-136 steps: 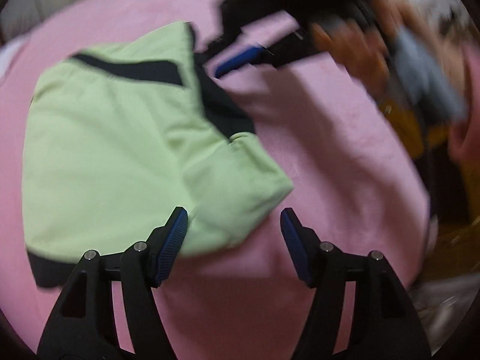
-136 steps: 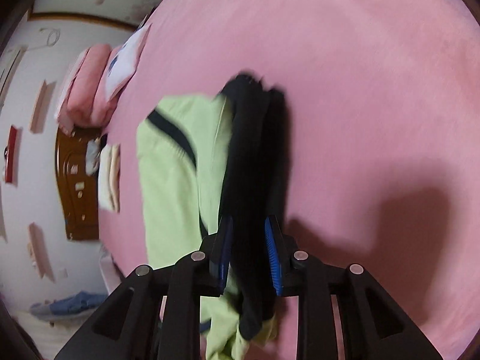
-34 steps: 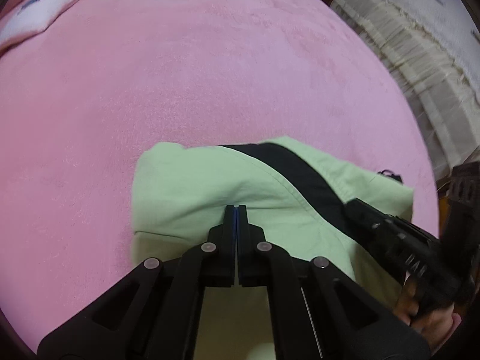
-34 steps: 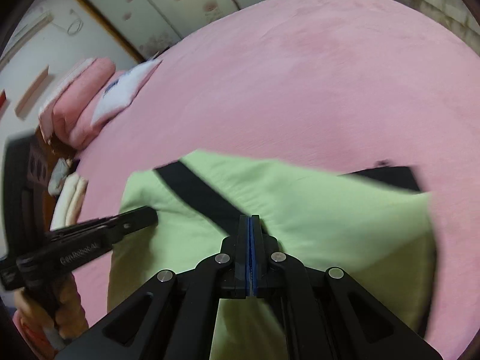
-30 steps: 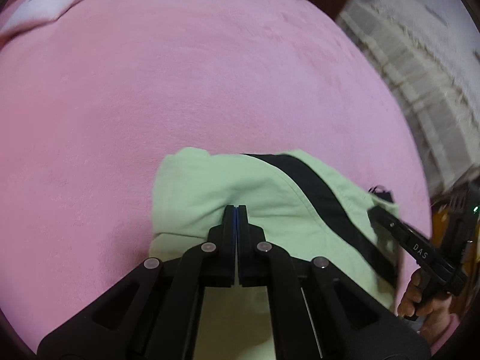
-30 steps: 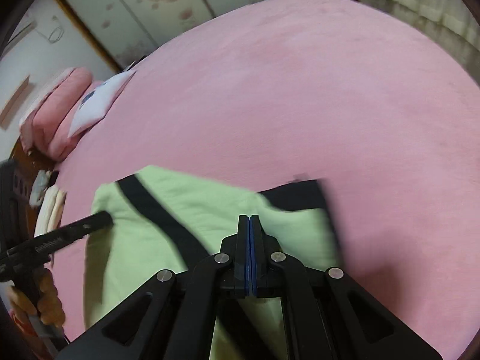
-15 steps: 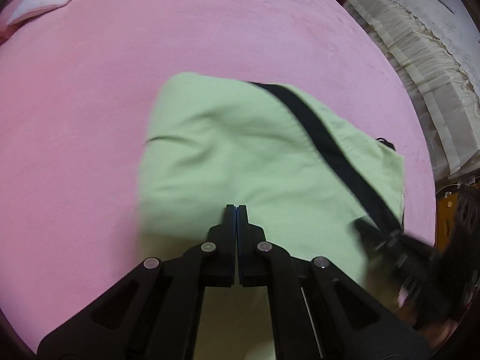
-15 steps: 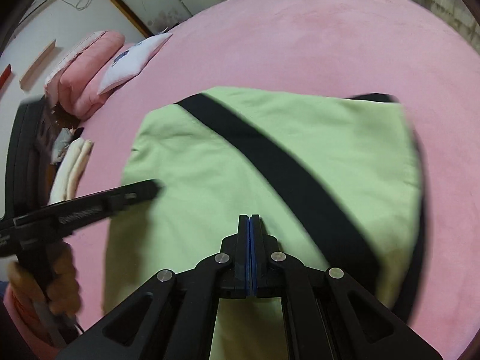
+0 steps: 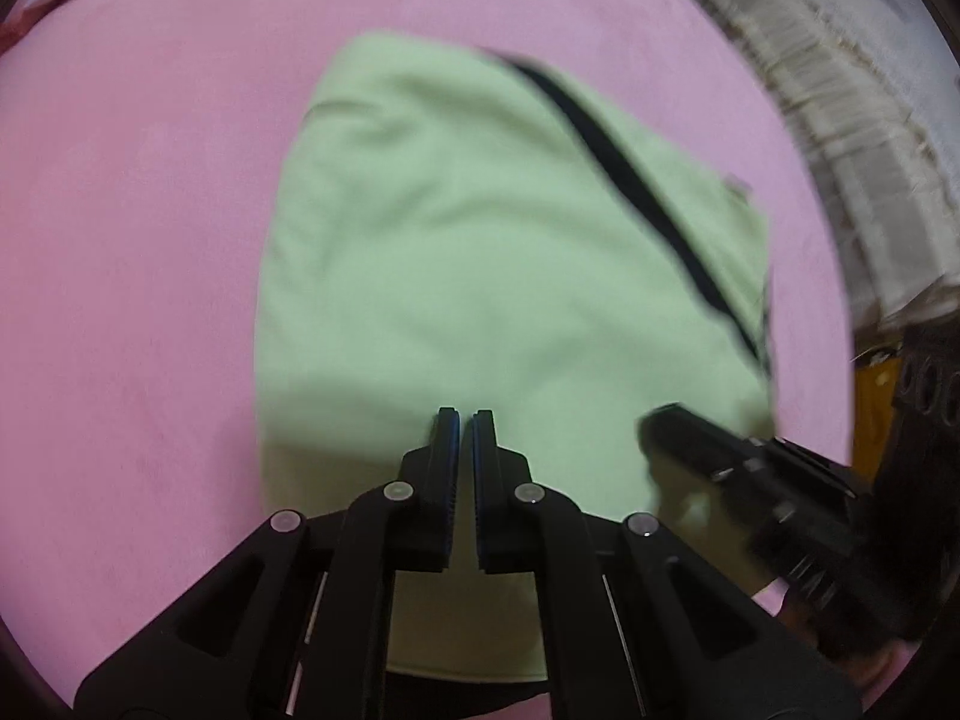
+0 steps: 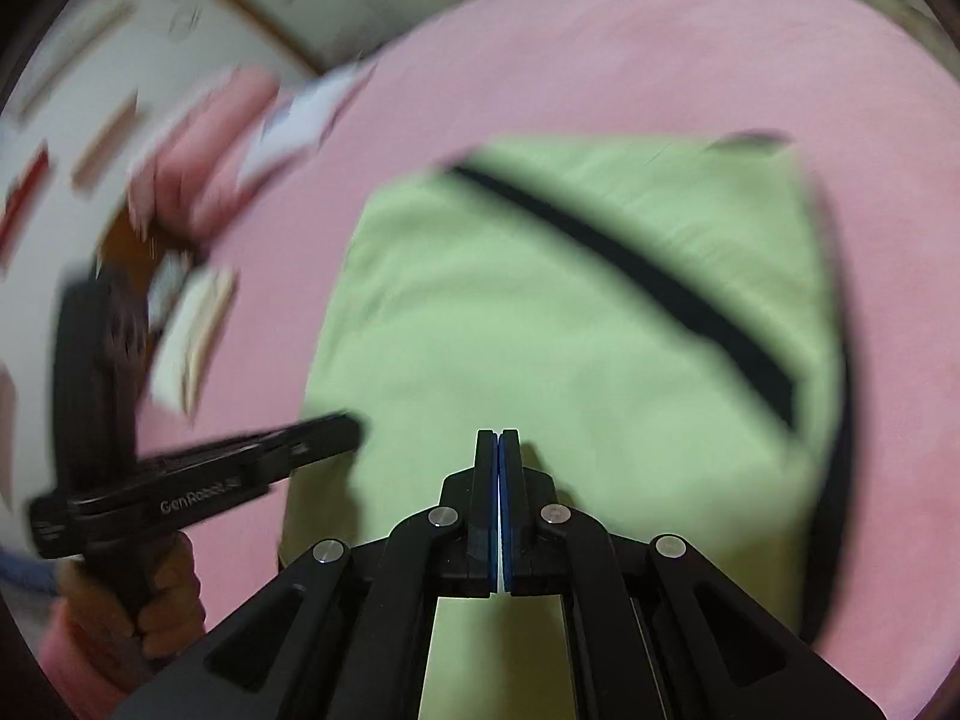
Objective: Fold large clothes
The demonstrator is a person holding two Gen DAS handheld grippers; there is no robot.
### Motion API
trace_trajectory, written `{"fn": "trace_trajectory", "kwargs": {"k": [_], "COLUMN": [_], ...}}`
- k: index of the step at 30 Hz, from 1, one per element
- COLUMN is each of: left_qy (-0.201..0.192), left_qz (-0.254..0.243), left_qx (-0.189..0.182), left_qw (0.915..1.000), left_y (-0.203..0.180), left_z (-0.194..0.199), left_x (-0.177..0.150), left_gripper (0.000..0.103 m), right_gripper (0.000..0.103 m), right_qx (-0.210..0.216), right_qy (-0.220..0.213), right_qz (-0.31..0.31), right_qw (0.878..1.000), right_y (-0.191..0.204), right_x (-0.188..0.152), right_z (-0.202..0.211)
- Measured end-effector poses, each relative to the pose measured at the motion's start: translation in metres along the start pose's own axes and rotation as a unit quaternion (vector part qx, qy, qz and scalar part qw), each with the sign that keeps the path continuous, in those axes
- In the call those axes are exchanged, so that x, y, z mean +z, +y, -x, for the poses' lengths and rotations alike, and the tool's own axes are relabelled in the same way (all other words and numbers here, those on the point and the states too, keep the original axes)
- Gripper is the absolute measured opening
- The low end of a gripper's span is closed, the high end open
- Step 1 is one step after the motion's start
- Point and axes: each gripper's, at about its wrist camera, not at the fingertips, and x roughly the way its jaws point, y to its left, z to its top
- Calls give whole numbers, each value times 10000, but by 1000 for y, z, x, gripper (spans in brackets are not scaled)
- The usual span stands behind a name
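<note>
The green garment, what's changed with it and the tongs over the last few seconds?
The green garment went from bunched, the right tongs gripping its dark edge, to a flat folded rectangle. The left tongs closed, and both pulled back from the garment's far side to its near edge. The pink bedspread is unchanged.

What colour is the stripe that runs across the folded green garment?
Black; the stripe crosses the light green garment diagonally, clearest in the right wrist view.

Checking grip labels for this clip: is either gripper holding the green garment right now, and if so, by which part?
Nothing is held. The left gripper and right gripper are both shut and empty above the folded green garment on the pink bedspread.
</note>
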Motion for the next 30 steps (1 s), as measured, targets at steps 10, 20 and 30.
{"fn": "trace_trajectory", "kwargs": {"k": [10, 20, 30], "left_qy": [-5, 534, 582], "left_qz": [435, 352, 815], "left_qx": [-24, -56, -141], "left_qw": [9990, 9979, 9949], "left_y": [34, 6, 35], "left_z": [21, 35, 33], "left_x": [-27, -77, -118], "left_gripper": [1, 1, 1], "right_gripper": [0, 1, 0], "right_qx": [-1287, 55, -806], "right_qy": [-461, 135, 325], "right_qz": [-584, 120, -262], "right_qw": [9889, 9998, 9959], "right_y": [-86, -8, -56], "right_x": [-20, -55, -93], "right_z": [40, 36, 24]}}
